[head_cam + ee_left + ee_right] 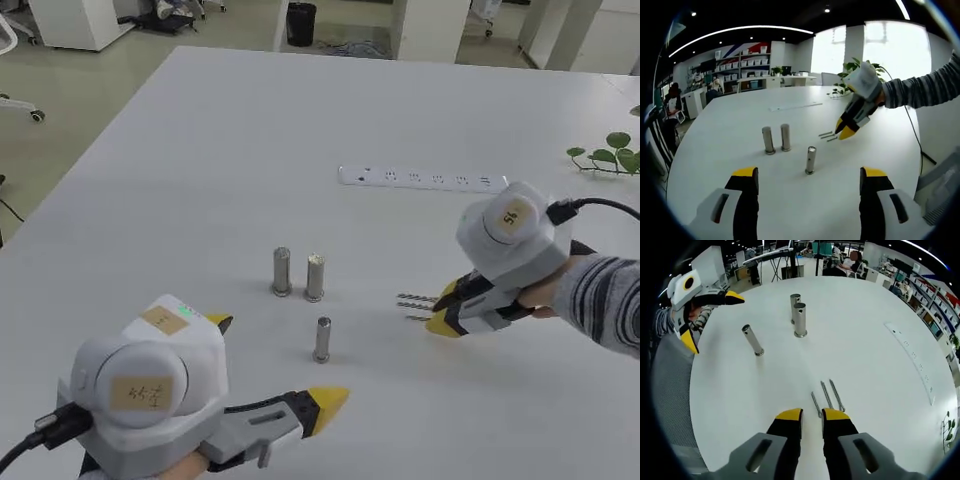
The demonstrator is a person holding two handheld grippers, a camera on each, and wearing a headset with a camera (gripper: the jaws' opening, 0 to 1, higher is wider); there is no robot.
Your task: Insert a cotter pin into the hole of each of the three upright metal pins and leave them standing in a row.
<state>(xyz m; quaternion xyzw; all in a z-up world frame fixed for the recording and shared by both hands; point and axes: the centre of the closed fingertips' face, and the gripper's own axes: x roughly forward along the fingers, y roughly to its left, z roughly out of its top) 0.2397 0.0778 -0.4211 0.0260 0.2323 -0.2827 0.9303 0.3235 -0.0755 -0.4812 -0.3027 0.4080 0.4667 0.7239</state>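
- White tabletop point(250, 150) runs broad and bare under both grippers, with an open office beyond its far edge.
- Three upright metal pins point(315, 277) stand near the middle. Two are side by side, just apart, and the third pin point(322, 339) is alone at 5 o'clock from them, nearer the person, so they do not make a row.
- No pin carries a cotter pin that I can see.
- Three cotter pins point(825, 394) lie flat together, at 3 o'clock from the pair of pins.
- My read is that the first pick-up is in hand.
- At the near ends of the cotter pins is the right gripper point(812, 416), its jaws a narrow gap apart. The end of the nearest one reaches into that gap and looks unpinched.
- At 7 o'clock from the pins, low and near the person, hangs the left gripper point(278, 359) with jaws wide apart and nothing in them. It is aimed at the third pin.
- Next the right jaws probably need to press together on one thin cotter pin alone. The left could then steady a pin for threading.
- Room is generous. A power strip point(425, 179) lies well off at 1 o'clock and a plant point(605, 155) at 2 o'clock by the far edge. The table edges are well clear of the work.
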